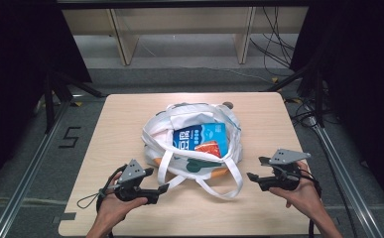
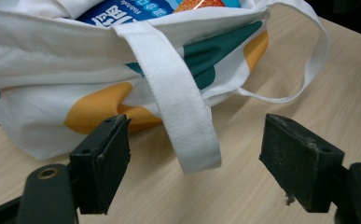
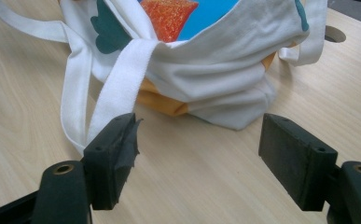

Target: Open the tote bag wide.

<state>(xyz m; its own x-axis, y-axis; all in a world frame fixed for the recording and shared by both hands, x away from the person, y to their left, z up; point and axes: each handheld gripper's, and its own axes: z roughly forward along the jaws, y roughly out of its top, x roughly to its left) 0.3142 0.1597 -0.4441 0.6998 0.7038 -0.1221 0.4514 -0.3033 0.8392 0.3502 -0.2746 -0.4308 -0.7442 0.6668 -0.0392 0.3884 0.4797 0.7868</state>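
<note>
Two hands come in from the bottom of the high view, each holding one black hand-held gripper above the near edge of the pale wooden worktop (image 1: pixel 130 129). On the left hand-held gripper (image 1: pixel 160 192) the jaws stand spread with nothing between them; its own view has a white fabric strap (image 2: pixel 183 107) hanging down just ahead of the gap, free of both pads. On the right hand-held gripper (image 1: pixel 255 168) the jaws are likewise spread and empty, pointing at the bag, with a strap (image 3: pixel 117 88) running down close to one jaw.

Between the two lies one white cloth tote bag with green and orange patches (image 1: pixel 179 124), slumped on the middle of the worktop with its mouth open upward. Inside it rests one blue flat packet with white lettering and an orange-red picture (image 1: pixel 202 139). Two long strap loops trail from the bag toward the near edge, the larger one (image 1: pixel 231 186) lying on the wood between the tools.

Beyond the worktop stand pale wooden furniture legs (image 1: pixel 122 42) and dark cables (image 1: pixel 274 44) on the grey floor.
</note>
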